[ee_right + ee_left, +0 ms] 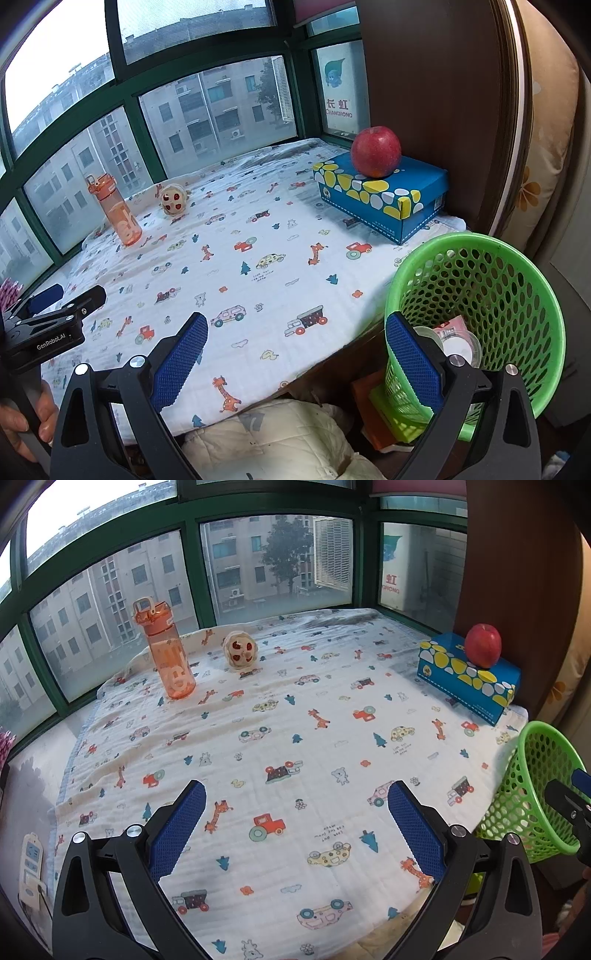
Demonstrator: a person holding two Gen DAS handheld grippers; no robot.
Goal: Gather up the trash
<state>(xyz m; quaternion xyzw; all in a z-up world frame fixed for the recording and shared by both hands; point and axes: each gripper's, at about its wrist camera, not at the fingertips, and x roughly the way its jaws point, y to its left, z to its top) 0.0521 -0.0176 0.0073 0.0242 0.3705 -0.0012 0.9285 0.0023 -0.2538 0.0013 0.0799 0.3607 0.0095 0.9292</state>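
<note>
Daylight entered evenly through the windows [273, 565]; sky panes were overexposed. Shadows on the blanket [295, 720] were soft. Fisheye distortion bent edges; corners were vignetted dark.

From the left wrist, the green basket [532, 794] shows only its left half; the other tool's black body covers its right side, and its contents cannot be seen. From the right wrist, that tool's right finger [413, 358] hides part of the basket's near wall, and the pale wrappers [456, 338] inside are too jumbled to identify. The small print on the blue box [384, 194] is too small to read. A pink thing [5, 744] at the left edge is cut off. The hand [22, 424] gripping the left tool is partly out of frame.
</note>
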